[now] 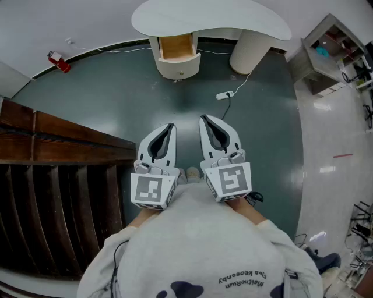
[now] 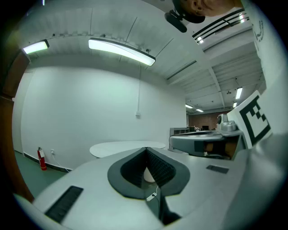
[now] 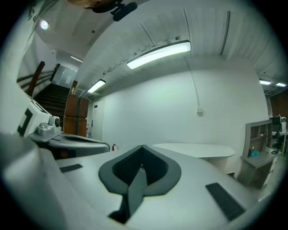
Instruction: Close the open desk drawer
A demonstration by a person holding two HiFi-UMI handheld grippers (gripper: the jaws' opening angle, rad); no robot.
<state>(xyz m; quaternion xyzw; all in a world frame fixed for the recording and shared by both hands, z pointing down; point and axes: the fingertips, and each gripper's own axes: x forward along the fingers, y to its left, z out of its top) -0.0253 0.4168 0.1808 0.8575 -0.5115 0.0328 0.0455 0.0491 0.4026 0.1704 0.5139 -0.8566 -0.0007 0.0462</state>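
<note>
While the left gripper (image 1: 170,126) and right gripper (image 1: 204,119) are pinched together and empty, well back from the desk (image 1: 233,17), its drawer (image 1: 176,48) hangs open underneath. The power strip (image 1: 225,95) before the desk could trip feet.

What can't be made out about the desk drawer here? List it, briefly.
Head view: the back of the drawer is hidden under the desk top.
Left gripper view: the left gripper blocks the drawer with its own body; only the desk top shows.
Right gripper view: the right gripper does the same.
Head view: things on the shelf unit are too small and warped at the edge.
</note>
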